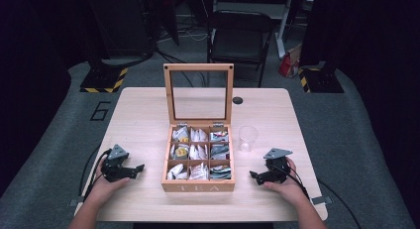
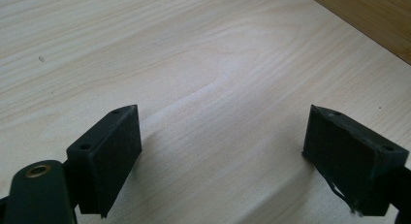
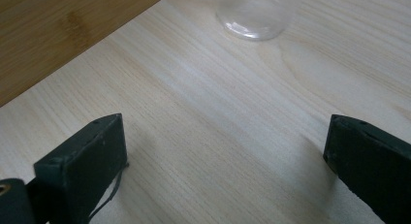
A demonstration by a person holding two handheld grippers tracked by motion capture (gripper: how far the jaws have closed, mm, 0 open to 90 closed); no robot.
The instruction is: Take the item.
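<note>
A wooden tea box [image 1: 198, 184] marked TEA stands mid-table, its glass lid [image 1: 198, 93] propped upright, several compartments filled with tea bags [image 1: 199, 152]. A clear plastic cup [image 1: 247, 138] stands just right of the box; its base [image 3: 253, 16] appears in the right gripper view. My left gripper [image 1: 140, 168] rests on the table left of the box, open and empty [image 2: 220, 156]. Right of the box my right gripper [image 1: 252, 176] also lies open, with bare wood between its jaws [image 3: 223, 166].
The light wooden table [image 1: 143, 115] has bare surface around the box. A small black disc [image 1: 237, 100] lies near the far edge. A dark folding chair [image 1: 240, 38] stands behind the table. The box's side wall [image 2: 373, 15] appears at the upper right of the left gripper view.
</note>
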